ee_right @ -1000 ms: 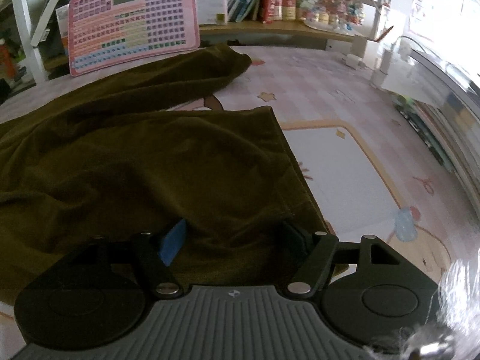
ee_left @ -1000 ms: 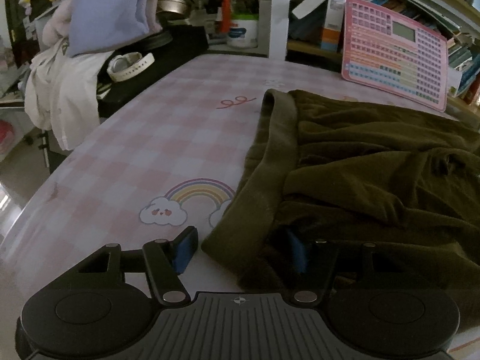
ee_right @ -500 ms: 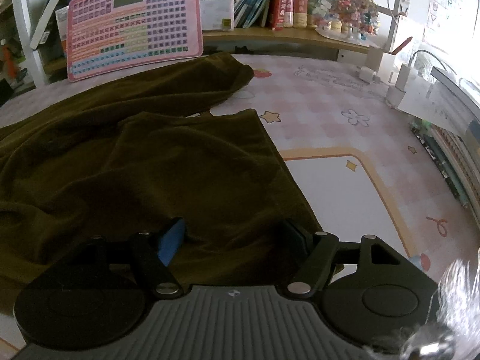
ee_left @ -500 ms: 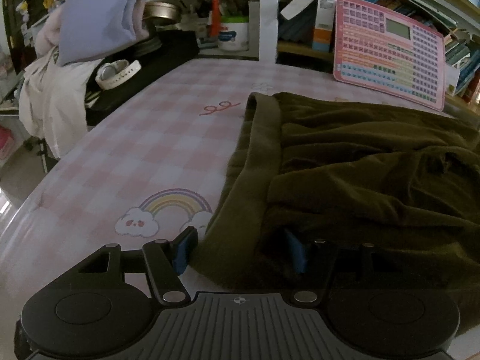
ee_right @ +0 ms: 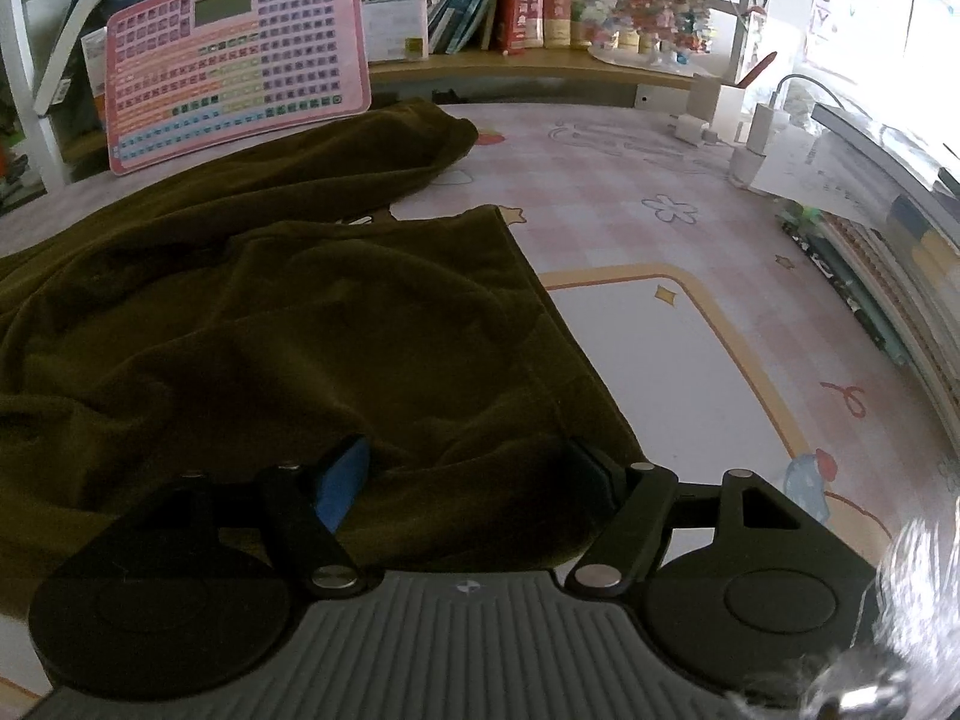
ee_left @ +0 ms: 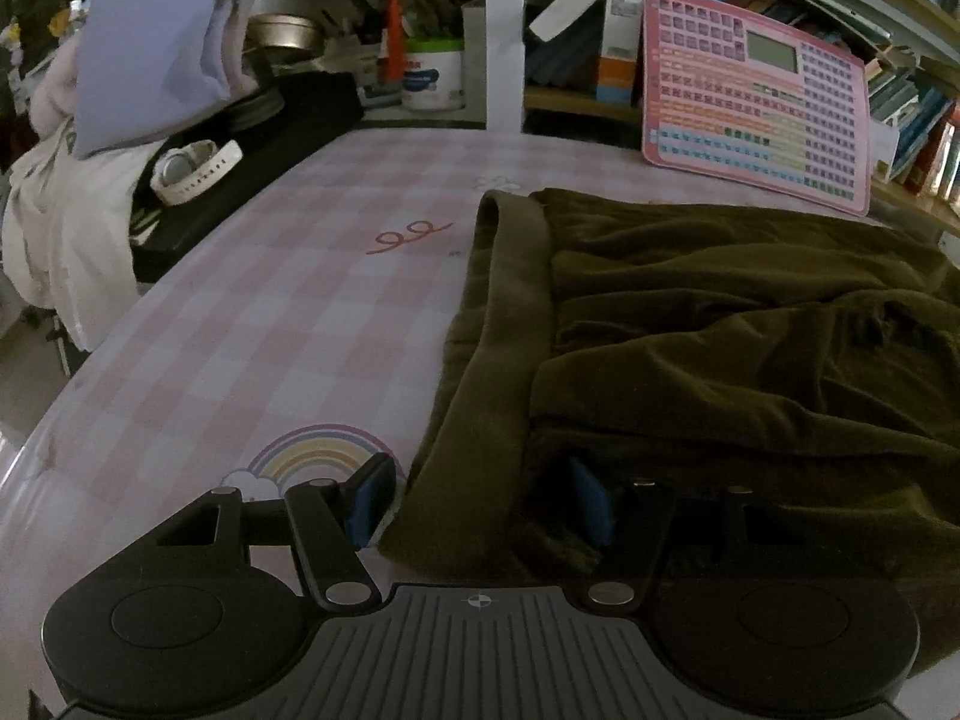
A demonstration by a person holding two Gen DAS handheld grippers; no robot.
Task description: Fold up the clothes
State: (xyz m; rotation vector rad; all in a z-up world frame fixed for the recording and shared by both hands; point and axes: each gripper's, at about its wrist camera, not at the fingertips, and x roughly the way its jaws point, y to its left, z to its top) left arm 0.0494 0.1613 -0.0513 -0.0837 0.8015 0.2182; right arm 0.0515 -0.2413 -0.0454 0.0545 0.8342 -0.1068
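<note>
Both grippers, left (ee_left: 480,501) and right (ee_right: 468,480), have slid in over the trousers (ee_right: 300,330) from the near edge; fingers wide open straddling cloth, nothing clamped. Looks like pre-grasp.

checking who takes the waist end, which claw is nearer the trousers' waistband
Left. The left claw sits open at the near end of the waistband, the band lying between its fingers. The right claw is open over a leg hem; no waistband shows in its view.
</note>
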